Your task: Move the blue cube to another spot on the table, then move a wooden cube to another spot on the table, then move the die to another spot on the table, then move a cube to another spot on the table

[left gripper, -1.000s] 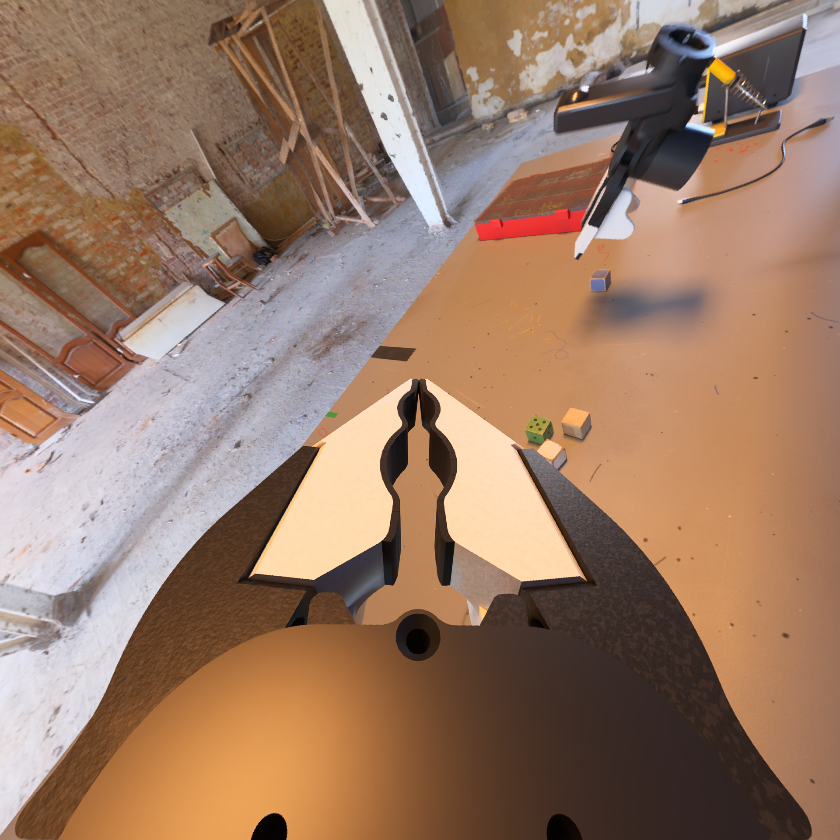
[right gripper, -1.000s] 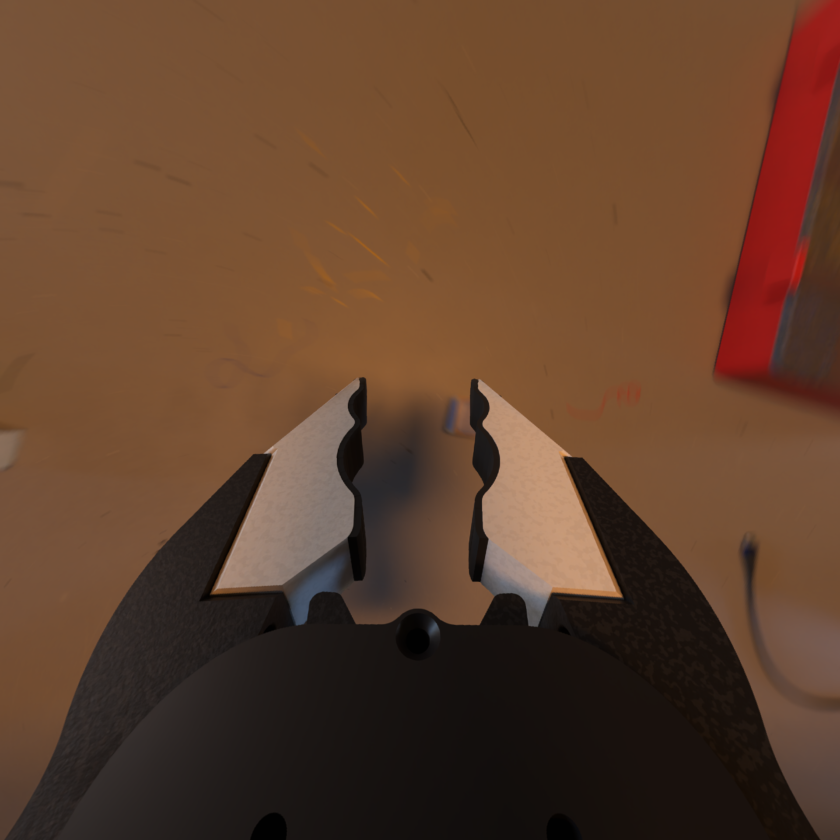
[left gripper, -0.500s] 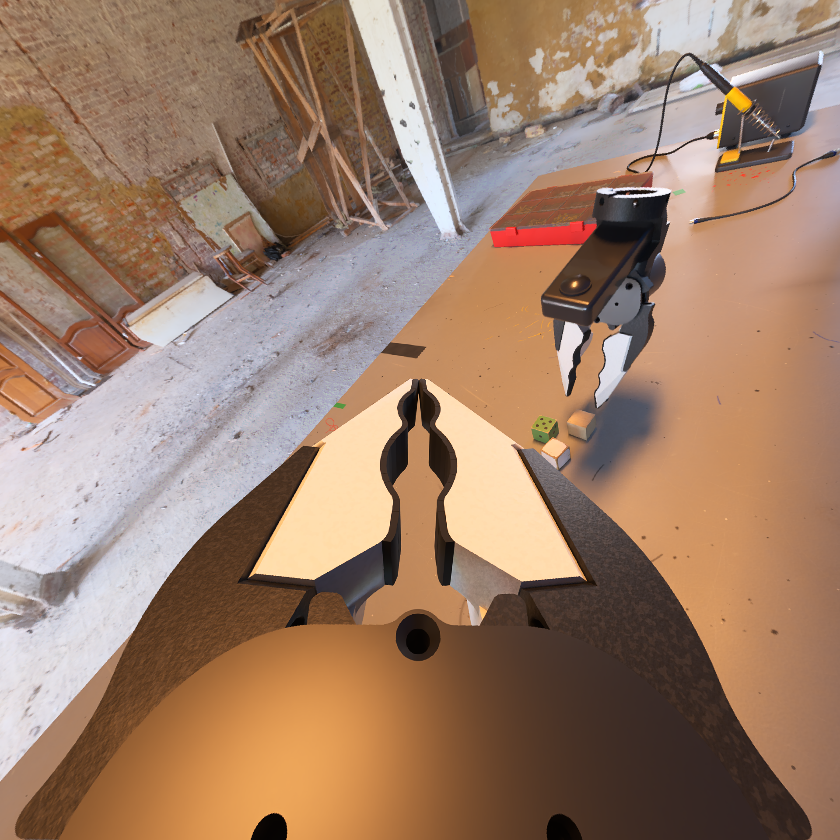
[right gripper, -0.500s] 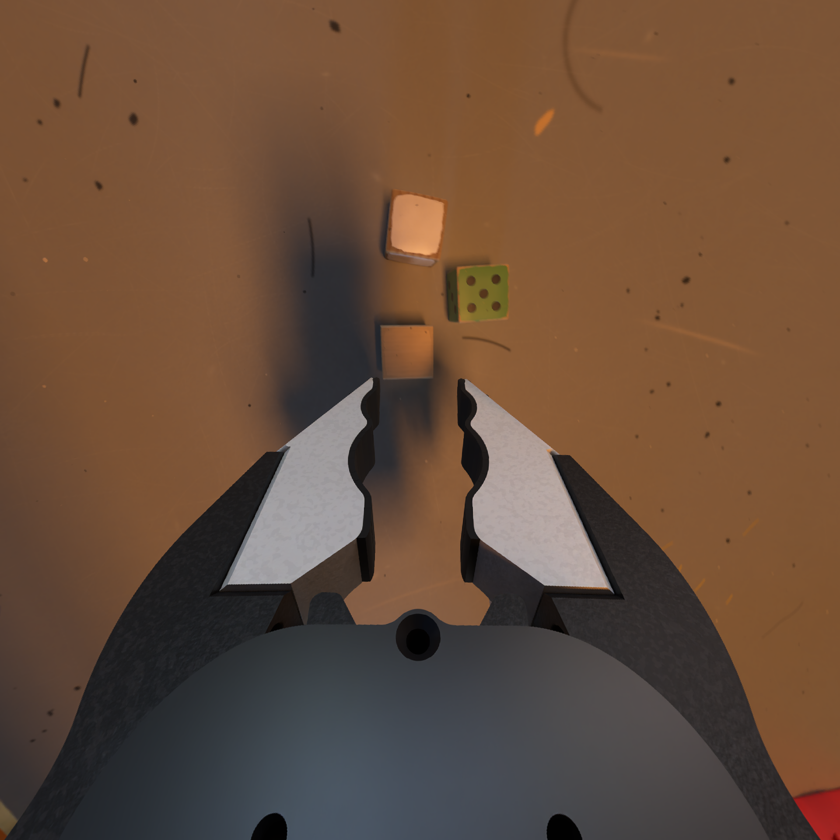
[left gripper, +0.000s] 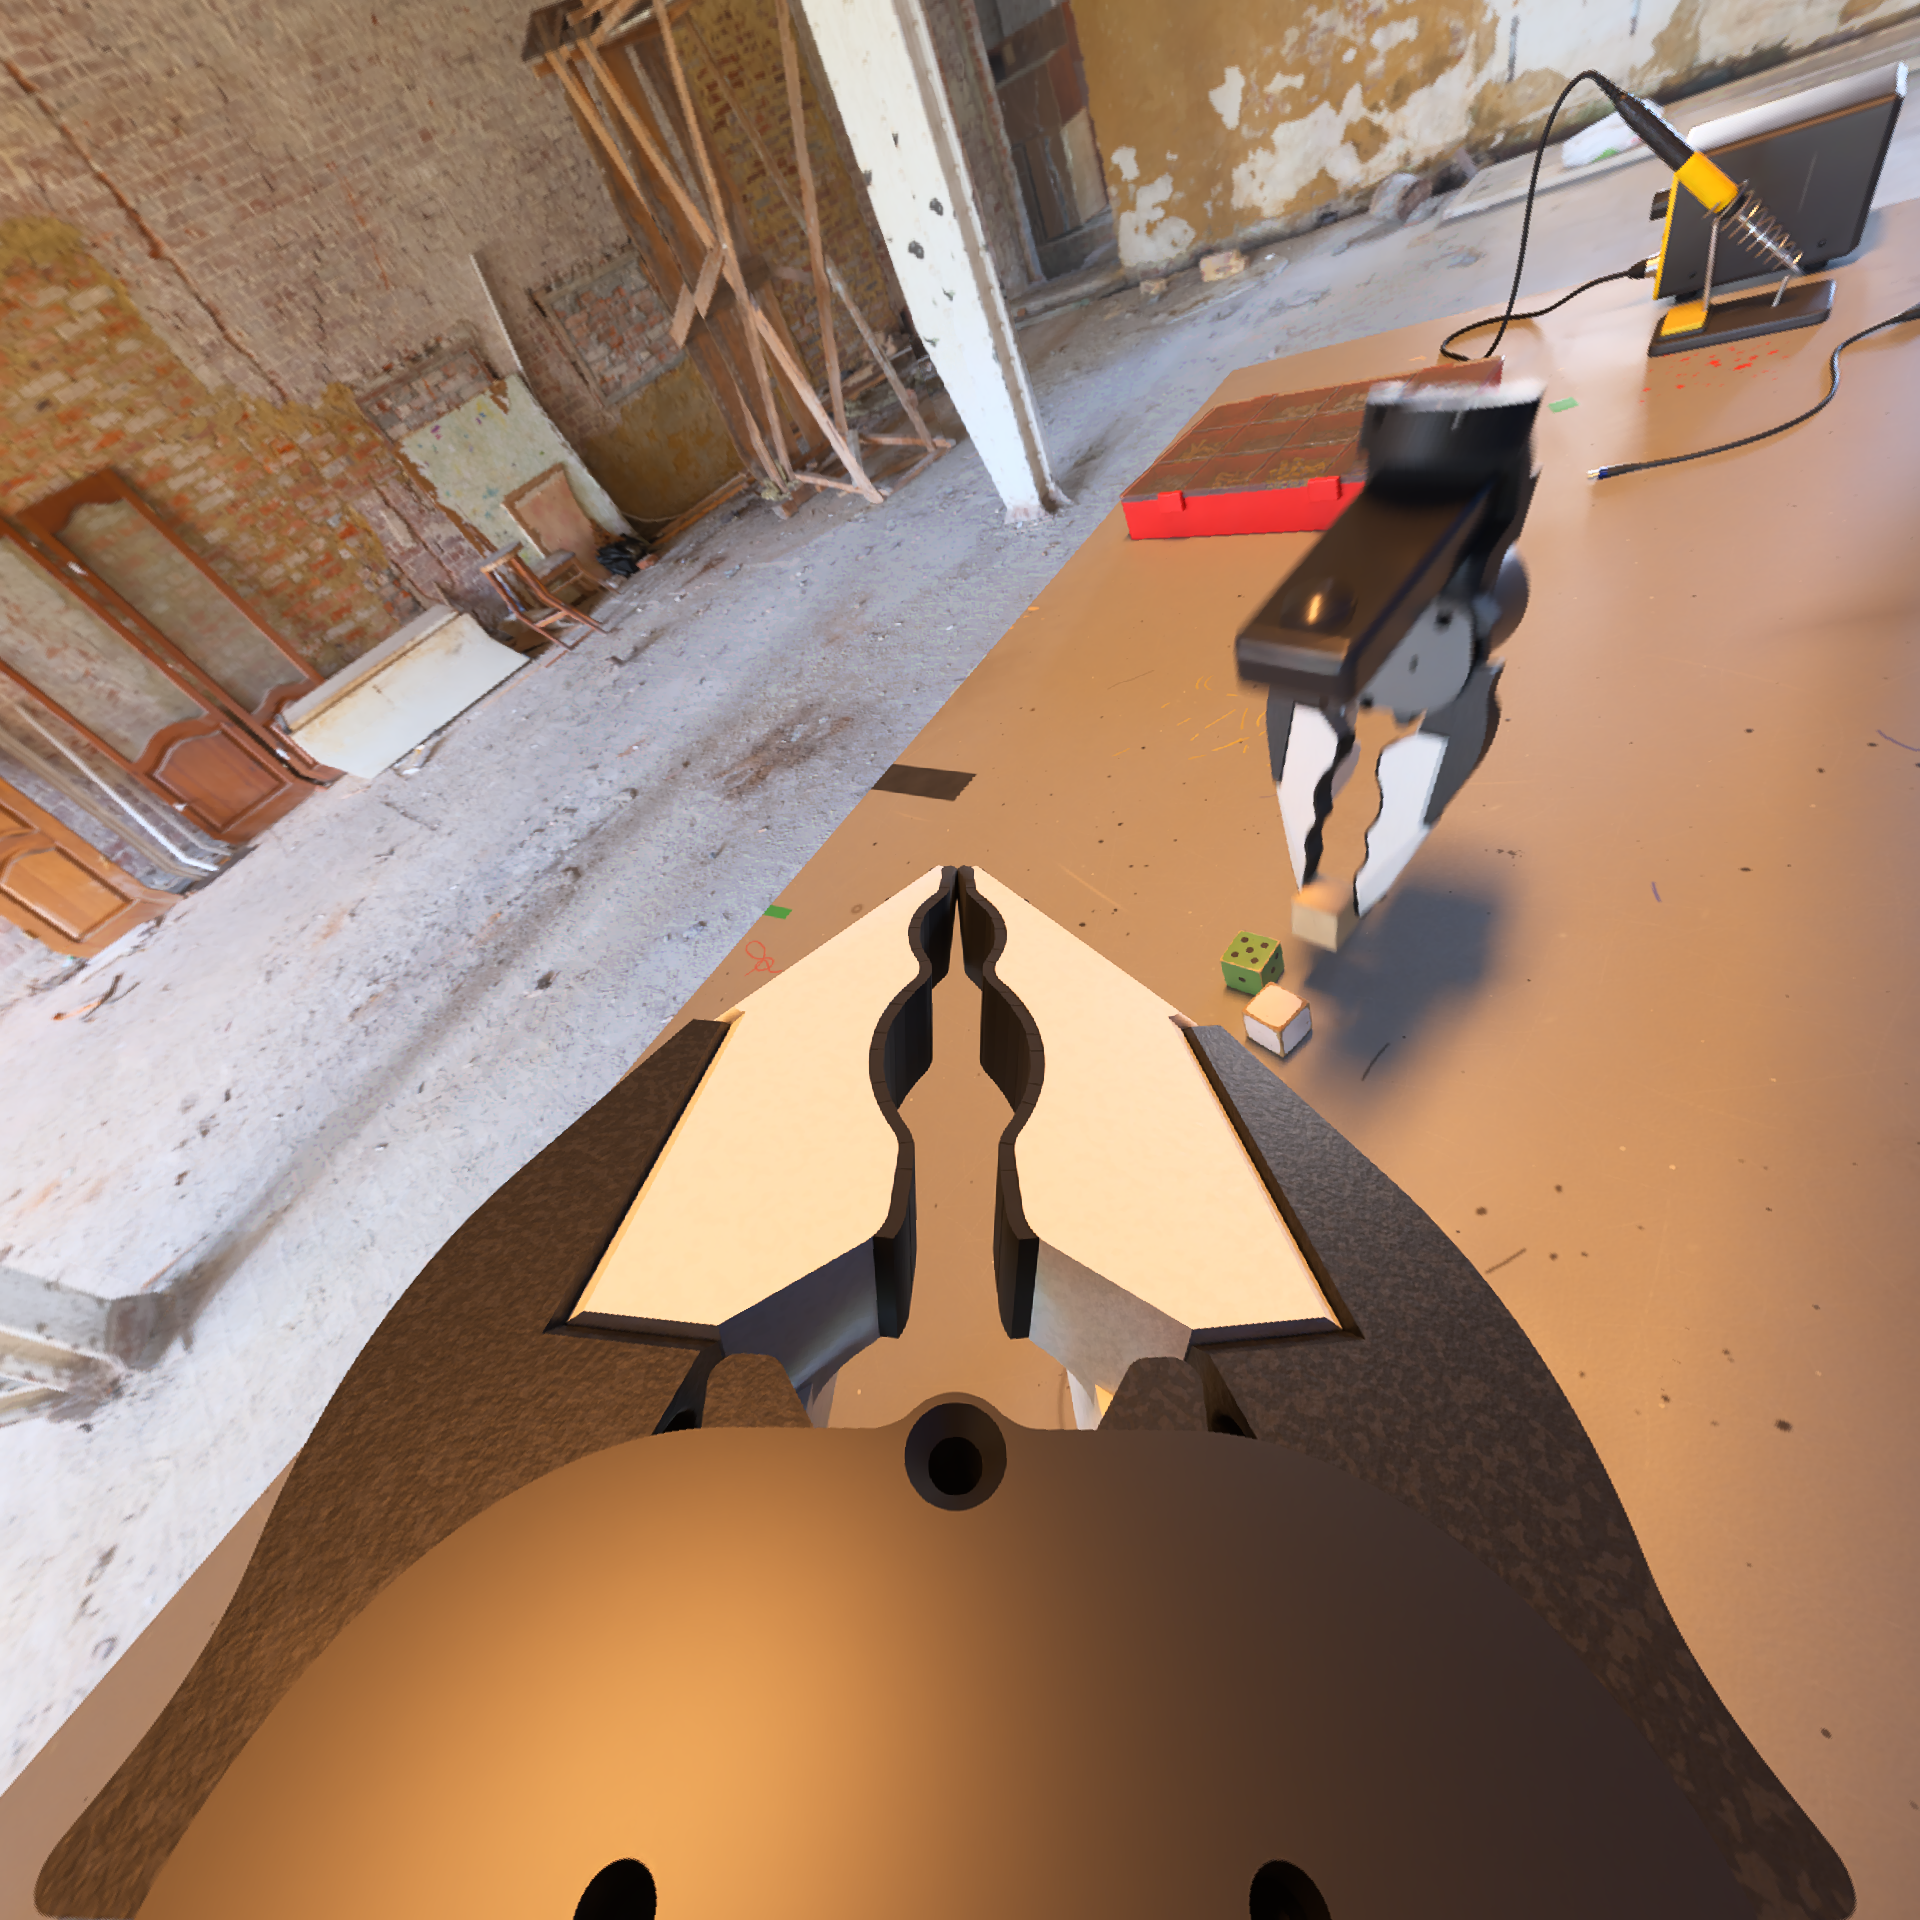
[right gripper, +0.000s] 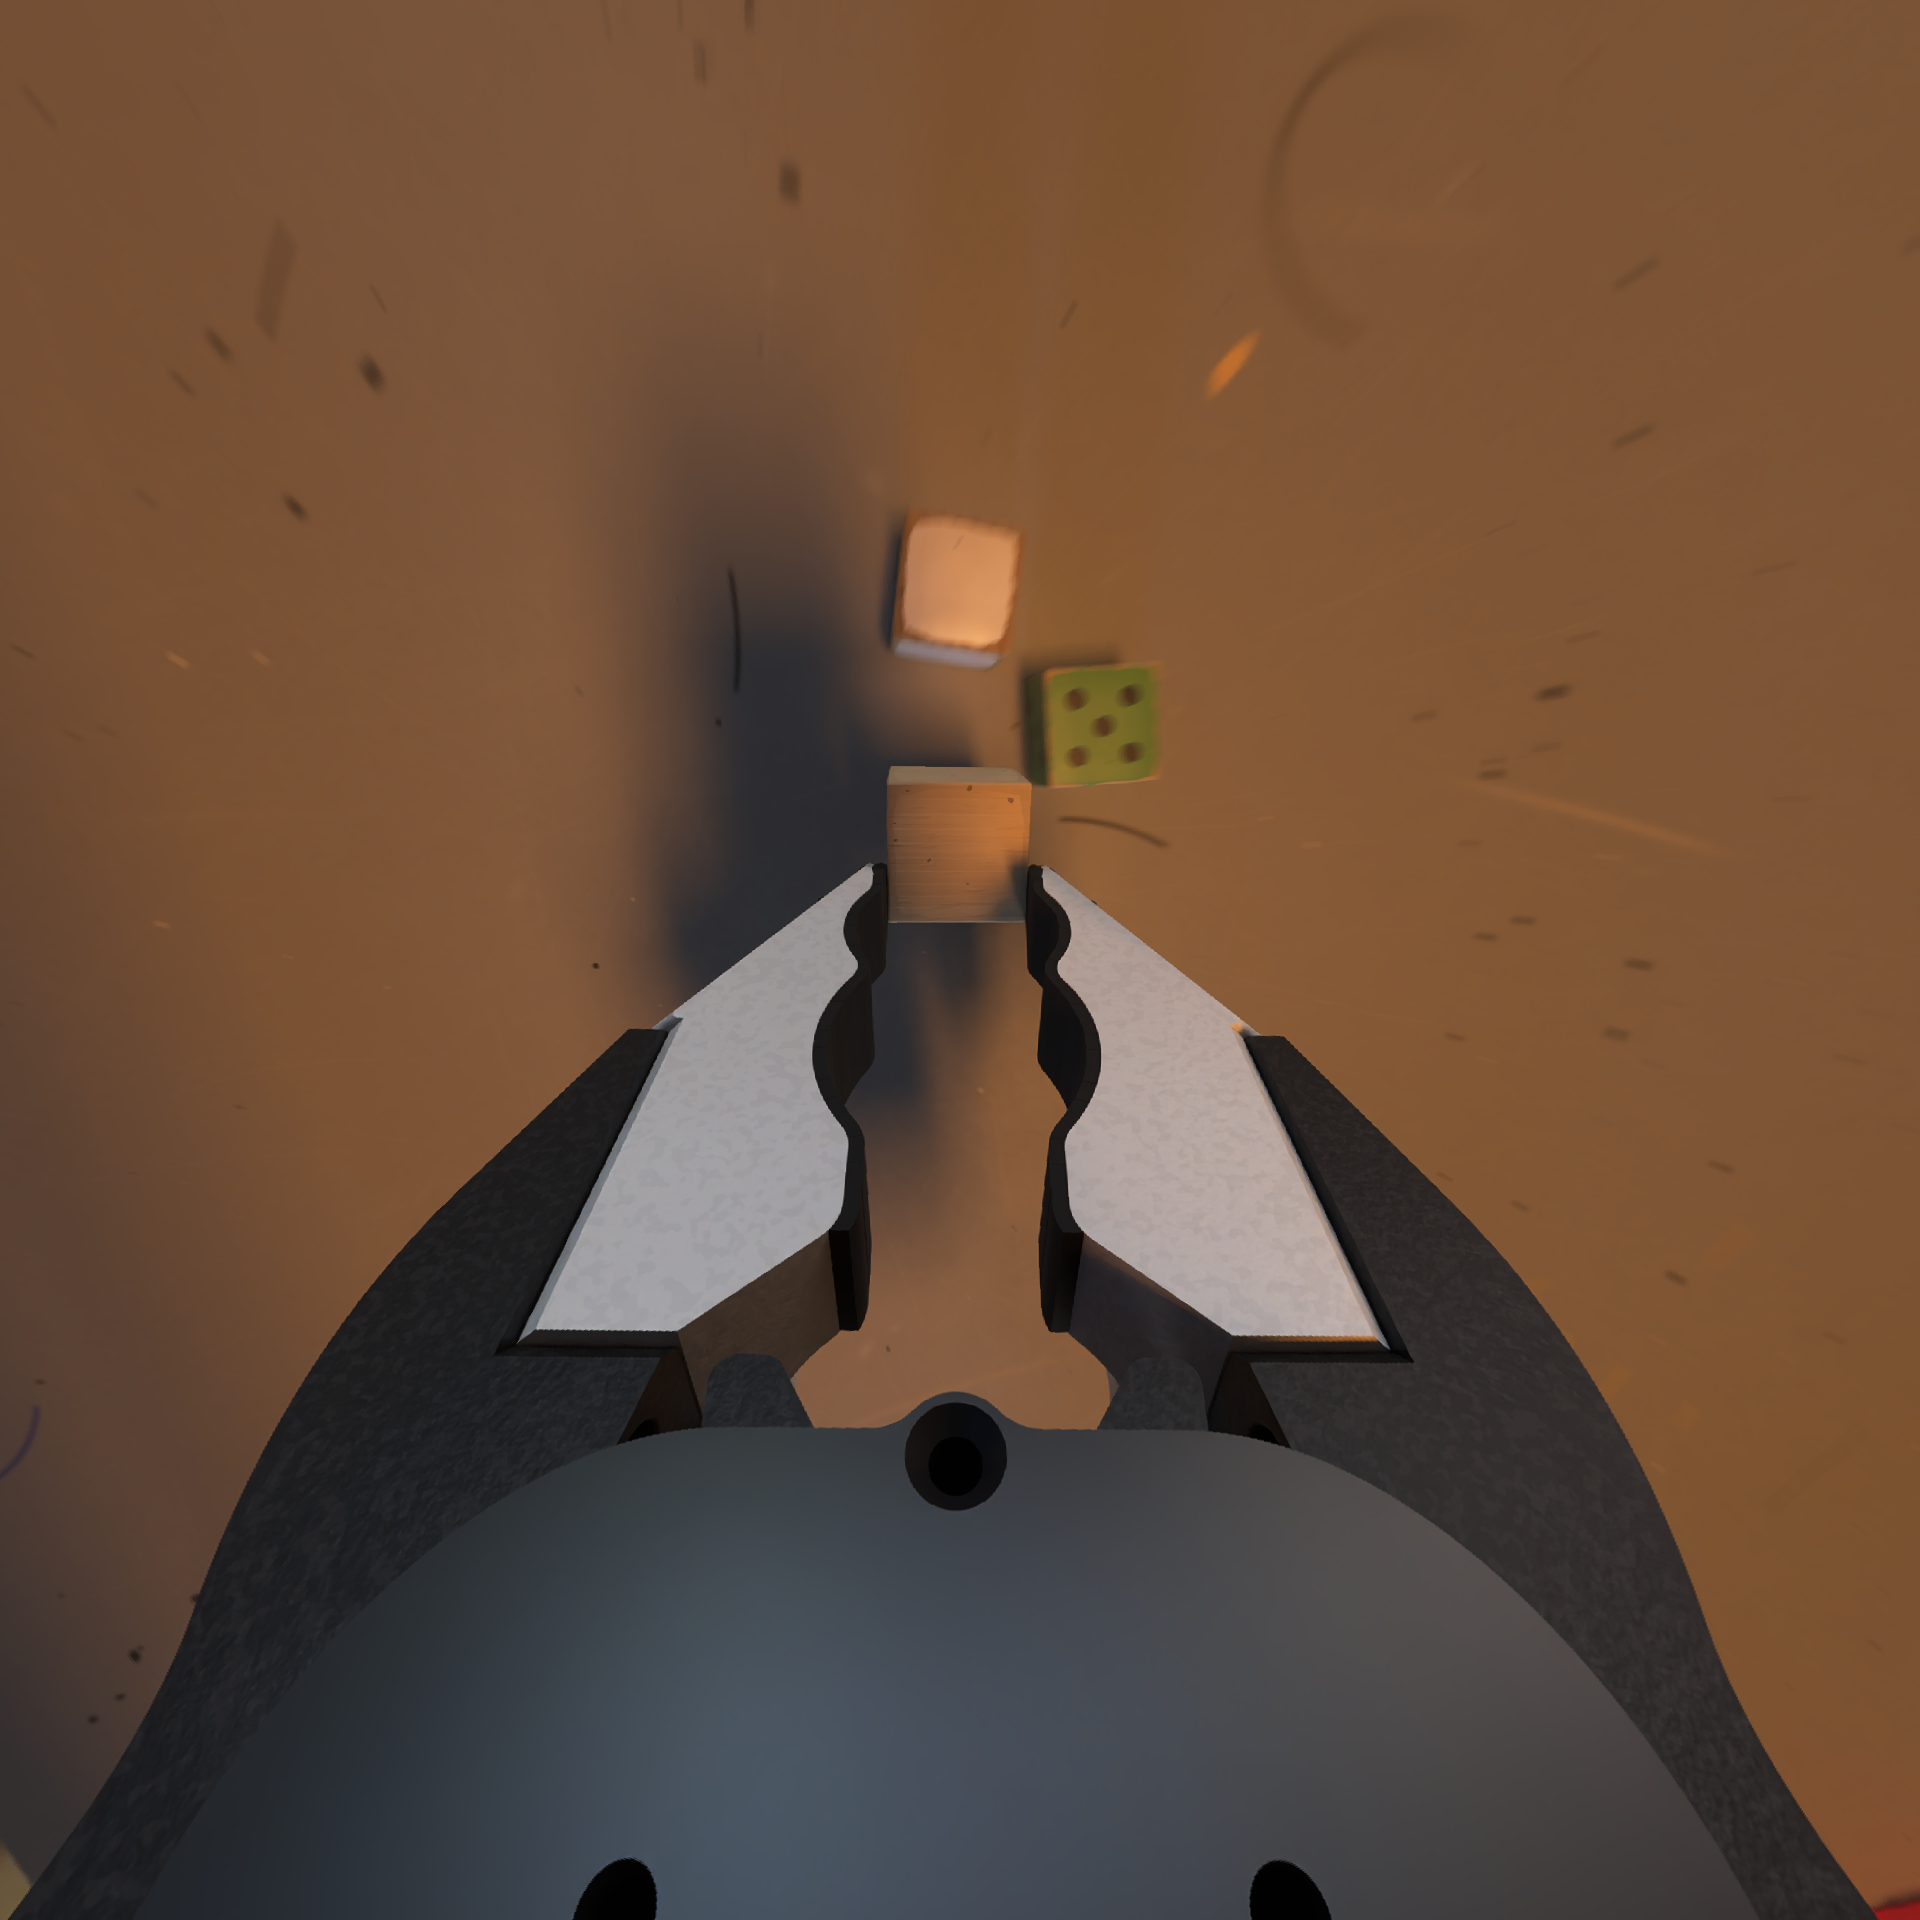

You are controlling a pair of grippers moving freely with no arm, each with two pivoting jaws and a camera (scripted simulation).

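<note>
My right gripper point(right gripper: 956, 883) is shut on a wooden cube point(right gripper: 958, 847) at its fingertips and holds it a little above the brown table point(left gripper: 1558, 1143). In the left wrist view the right gripper point(left gripper: 1335, 904) points down with the wooden cube point(left gripper: 1320, 920) in it. A green die point(right gripper: 1101, 724) and a pale cube point(right gripper: 956, 587) lie on the table just beyond; both also show in the left wrist view, the die point(left gripper: 1252, 961) and the pale cube point(left gripper: 1278, 1021). My left gripper point(left gripper: 954, 878) is shut and empty, near the table's left edge. The blue cube is not in view.
A red tray point(left gripper: 1236, 509) lies at the far edge of the table. A soldering iron stand point(left gripper: 1714, 260) and a black cable point(left gripper: 1766, 426) are at the far right. A black tape patch point(left gripper: 920, 779) marks the table's left edge; the floor drops off beyond it.
My right gripper came over from the far side to the cubes, came down, closed on the wooden cube and raised it slightly. My left gripper has stayed still.
</note>
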